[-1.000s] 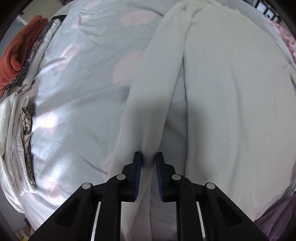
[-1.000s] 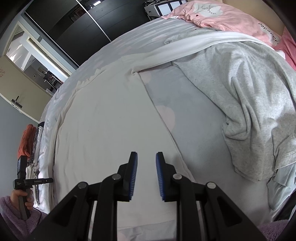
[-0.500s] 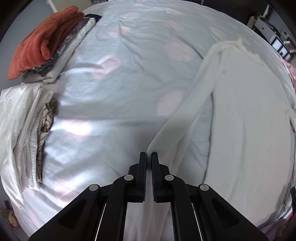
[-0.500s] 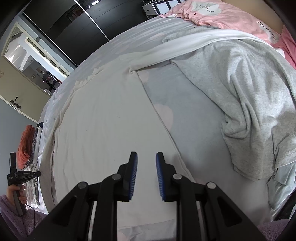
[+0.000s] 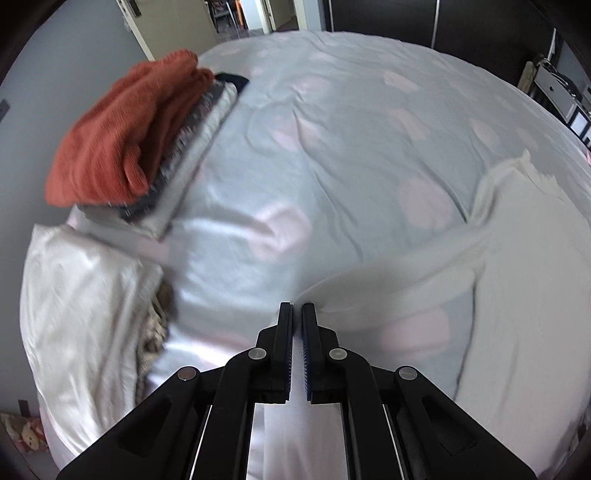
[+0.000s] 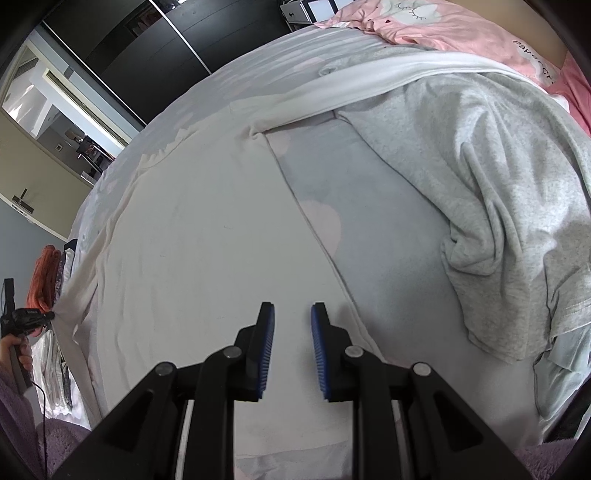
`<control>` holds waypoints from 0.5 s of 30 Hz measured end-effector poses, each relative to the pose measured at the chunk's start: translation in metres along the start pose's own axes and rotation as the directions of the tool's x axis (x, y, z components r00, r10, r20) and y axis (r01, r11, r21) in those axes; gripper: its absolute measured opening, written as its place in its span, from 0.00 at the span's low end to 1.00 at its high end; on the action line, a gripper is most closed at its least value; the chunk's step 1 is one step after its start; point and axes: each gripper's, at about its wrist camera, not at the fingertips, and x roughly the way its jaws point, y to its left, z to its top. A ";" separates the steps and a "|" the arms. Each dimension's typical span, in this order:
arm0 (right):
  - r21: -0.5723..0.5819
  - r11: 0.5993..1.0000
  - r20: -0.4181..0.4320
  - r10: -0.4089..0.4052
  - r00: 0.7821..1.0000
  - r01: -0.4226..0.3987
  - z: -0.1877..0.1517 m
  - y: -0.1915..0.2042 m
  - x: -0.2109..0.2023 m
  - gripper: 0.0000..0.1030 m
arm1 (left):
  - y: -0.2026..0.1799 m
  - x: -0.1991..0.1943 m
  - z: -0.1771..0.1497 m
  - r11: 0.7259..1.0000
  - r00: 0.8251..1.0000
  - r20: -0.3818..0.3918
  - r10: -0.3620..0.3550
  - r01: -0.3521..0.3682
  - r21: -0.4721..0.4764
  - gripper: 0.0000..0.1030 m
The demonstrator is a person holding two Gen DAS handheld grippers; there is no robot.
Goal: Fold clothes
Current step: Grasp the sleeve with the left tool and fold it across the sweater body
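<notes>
Bed (image 5: 332, 155) under a grey sheet with pink blotches. White shirt (image 6: 207, 251) spread flat across it, body directly beneath and ahead of the right tongs (image 6: 291, 317), those parted and gripping nothing, hovering over the hem. One sleeve (image 5: 406, 280) drawn out sideways, taut, to the left tongs (image 5: 297, 314), clenched on its cuff. Grey top (image 6: 498, 192) crumpled to the right. Folded stack (image 5: 122, 133), rust sweater uppermost, far left. Pink pillow (image 6: 443, 26) at back.

The white shirt (image 6: 207, 236) is smooth matt cloth. At ten o'clock the rust sweater (image 5: 122, 129) looks coarse, ribbed knit. The bedsheet (image 5: 332, 155) has a faint sheen. The grey garment (image 6: 498, 177) is soft heathered jersey. Each gripper is matt black plastic, its pads (image 6: 266, 347) ribbed blue.
</notes>
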 end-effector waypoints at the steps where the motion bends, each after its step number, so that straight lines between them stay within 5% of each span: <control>1: 0.002 1.000 -0.004 -0.005 1.000 0.005 0.001 0.000 0.003 0.20 | 0.002 -0.001 0.005 1.000 1.000 0.013 -0.004 0.004 -0.005 0.05; 4: 0.013 1.000 -0.020 -0.019 1.000 0.020 0.004 -0.002 0.011 0.20 | 0.007 -0.004 0.020 1.000 0.999 0.052 -0.015 0.016 -0.019 0.05; 6: 0.025 0.999 -0.029 -0.025 0.999 0.026 0.007 -0.003 0.017 0.20 | 0.001 -0.008 0.017 0.996 0.995 0.052 -0.084 0.084 0.008 0.05; 9: 0.030 0.999 -0.038 -0.032 0.999 0.033 0.011 -0.002 0.027 0.20 | -0.020 -0.014 -0.002 0.973 0.978 0.014 -0.209 0.207 0.102 0.05; 15: -0.009 0.999 -0.065 -0.037 0.997 0.037 0.014 0.007 0.045 0.20 | -0.047 -0.018 -0.028 0.944 0.964 -0.075 -0.253 0.263 0.200 0.05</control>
